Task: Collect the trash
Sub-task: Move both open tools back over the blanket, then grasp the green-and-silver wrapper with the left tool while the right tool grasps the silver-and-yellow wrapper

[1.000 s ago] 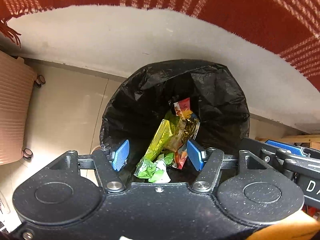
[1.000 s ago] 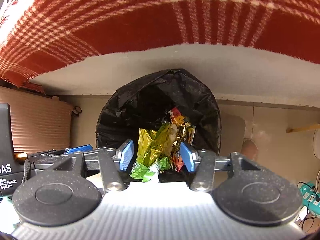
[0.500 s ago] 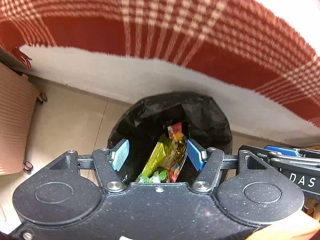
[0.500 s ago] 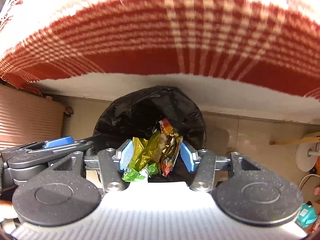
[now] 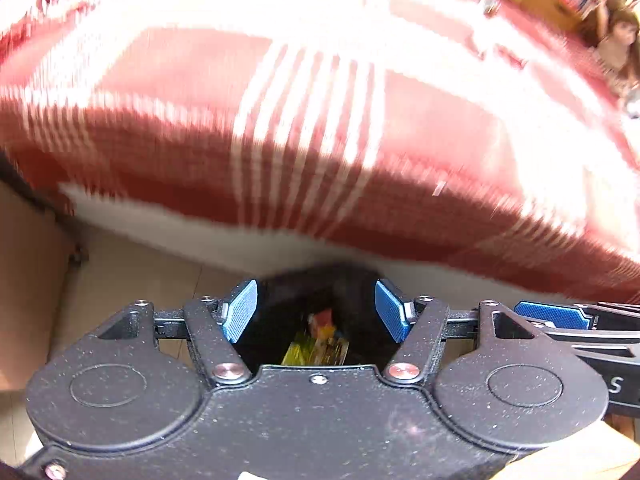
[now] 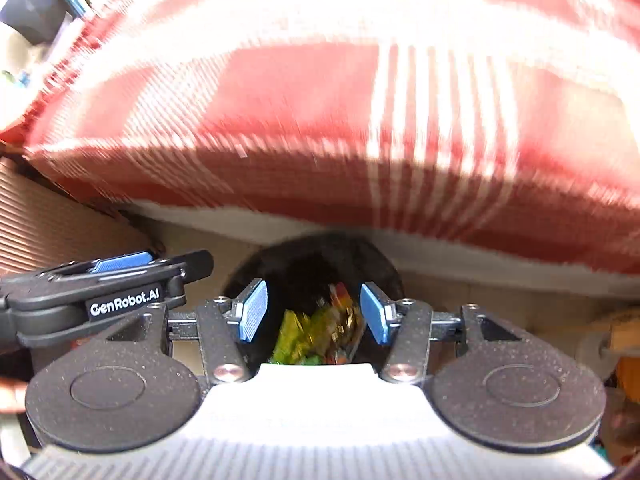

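Both claws have risen since the earlier frames, so the black-lined trash bin (image 5: 316, 292) looks smaller and the red plaid blanket (image 5: 320, 128) on the bed fills more of each view. From the left wrist, the left claw (image 5: 316, 314) has just been opening; its blue pads stand apart, gripping nothing. Far below, colourful wrappers (image 5: 320, 340) lie inside the bin. From the right wrist, the right claw (image 6: 312, 314) is likewise parted and empty above the wrappers (image 6: 320, 332) in the bin (image 6: 304, 264) on the floor beside the bed.

two wrist views, steeply downward, sharing black-lined bin (image 5: 316, 288) and plaid blanket (image 6: 304, 92)
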### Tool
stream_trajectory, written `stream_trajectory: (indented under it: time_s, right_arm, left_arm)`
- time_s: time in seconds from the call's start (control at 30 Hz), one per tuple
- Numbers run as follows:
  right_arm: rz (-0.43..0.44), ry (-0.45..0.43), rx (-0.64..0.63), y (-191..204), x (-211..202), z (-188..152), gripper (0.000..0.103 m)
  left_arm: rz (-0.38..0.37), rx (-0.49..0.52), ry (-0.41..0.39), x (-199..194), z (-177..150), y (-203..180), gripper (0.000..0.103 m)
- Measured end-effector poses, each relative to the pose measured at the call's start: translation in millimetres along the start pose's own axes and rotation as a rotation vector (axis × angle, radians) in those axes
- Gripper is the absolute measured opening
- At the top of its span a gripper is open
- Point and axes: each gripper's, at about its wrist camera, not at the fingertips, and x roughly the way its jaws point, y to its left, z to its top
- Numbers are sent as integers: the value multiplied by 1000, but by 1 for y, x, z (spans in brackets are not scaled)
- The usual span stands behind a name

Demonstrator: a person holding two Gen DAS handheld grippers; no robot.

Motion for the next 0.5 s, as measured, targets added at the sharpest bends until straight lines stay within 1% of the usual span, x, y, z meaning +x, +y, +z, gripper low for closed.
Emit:
stream_trajectory:
  time_s: [0.1,0.13,0.27,0.33,0.4,0.5]
  right_arm:
    - [3,-75,-7,-5,-25,13,66]
    - [1,-97,-6,-7,-31,19,66]
    - [-13,-203,2,-23,-61,57,66]
    - [-23,-247,-2,-32,-67,84,66]
    - [-22,-281,-4,-43,-72,113,66]
    - [-37,-327,-8,-62,-76,156,66]
  left_arm:
    - [-13,3,-82,-19,22,-3,71]
    - [-16,2,-104,-24,31,-4,71]
    - [-26,13,-204,-37,82,-12,75]
    - [-35,31,-264,-39,108,-15,78]
    - [-34,46,-310,-36,137,-19,79]
    - [-56,78,-378,-31,186,-29,79]
